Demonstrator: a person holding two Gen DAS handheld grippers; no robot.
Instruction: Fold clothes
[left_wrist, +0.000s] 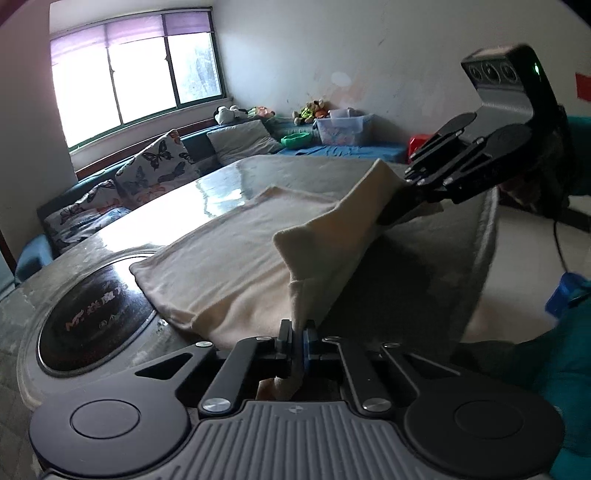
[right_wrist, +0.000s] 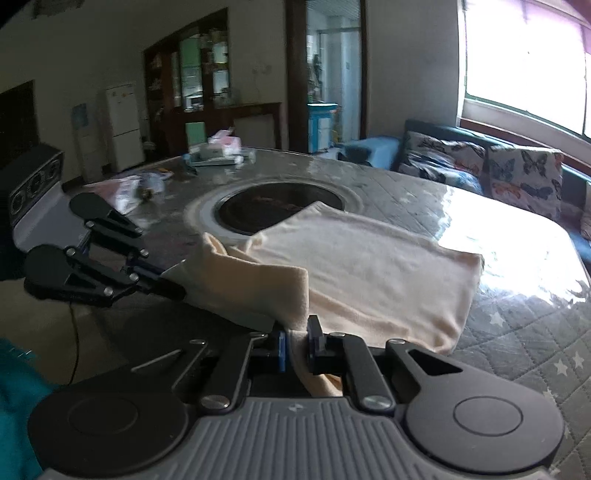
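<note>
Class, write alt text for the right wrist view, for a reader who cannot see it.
The right gripper pinches the near edge of a cream cloth on a grey table, while the left gripper grips the same edge further left. Beyond the cloth lie a round black cooktop and a sofa with butterfly cushions under a bright window.

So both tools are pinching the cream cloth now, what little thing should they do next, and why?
Probably lift both corners together and carry them over toward the far edge. The left tool and right tool are each shut on a near corner of the cream cloth, raised a bit, while the rest lies flat on the table, ready to be folded in half.
</note>
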